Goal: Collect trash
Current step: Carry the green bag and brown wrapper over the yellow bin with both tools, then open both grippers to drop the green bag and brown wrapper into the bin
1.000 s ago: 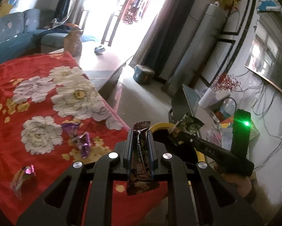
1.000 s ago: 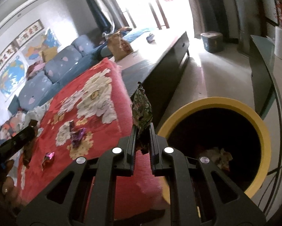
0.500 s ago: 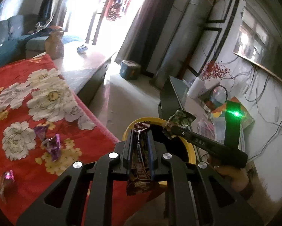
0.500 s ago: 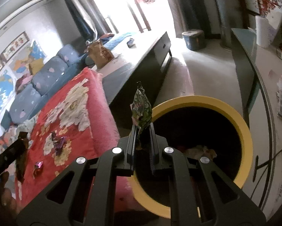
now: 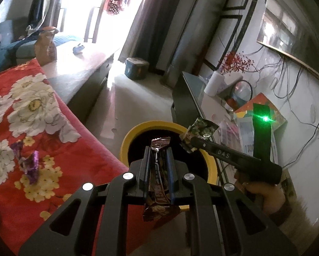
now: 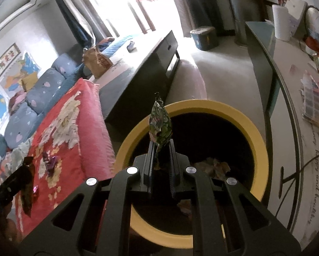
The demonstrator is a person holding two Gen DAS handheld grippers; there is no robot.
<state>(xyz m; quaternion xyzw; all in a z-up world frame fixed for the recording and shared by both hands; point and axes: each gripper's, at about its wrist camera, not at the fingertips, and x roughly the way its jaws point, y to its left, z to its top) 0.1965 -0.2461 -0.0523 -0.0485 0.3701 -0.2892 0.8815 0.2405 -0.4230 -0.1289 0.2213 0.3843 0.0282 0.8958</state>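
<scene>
A brown foil snack wrapper (image 5: 158, 177) is clamped in the left hand-held gripper (image 5: 158, 149) above the round yellow-rimmed black bin (image 6: 253, 132). A crinkled green patterned wrapper (image 6: 160, 123) is pinched by the right hand-held gripper (image 6: 161, 149) over the same bin — purple foil wrappers (image 5: 29, 164) lie on the red floral cloth (image 5: 59, 149).

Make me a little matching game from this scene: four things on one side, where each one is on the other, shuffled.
Things:
1. brown wrapper
2. green wrapper
3. purple wrappers
4. paper roll

Places:
a. on the red blanket
b. in the right gripper
c. on the side table
d. in the left gripper

Pairs: 1-d, 2-b, 3-a, 4-c
</scene>
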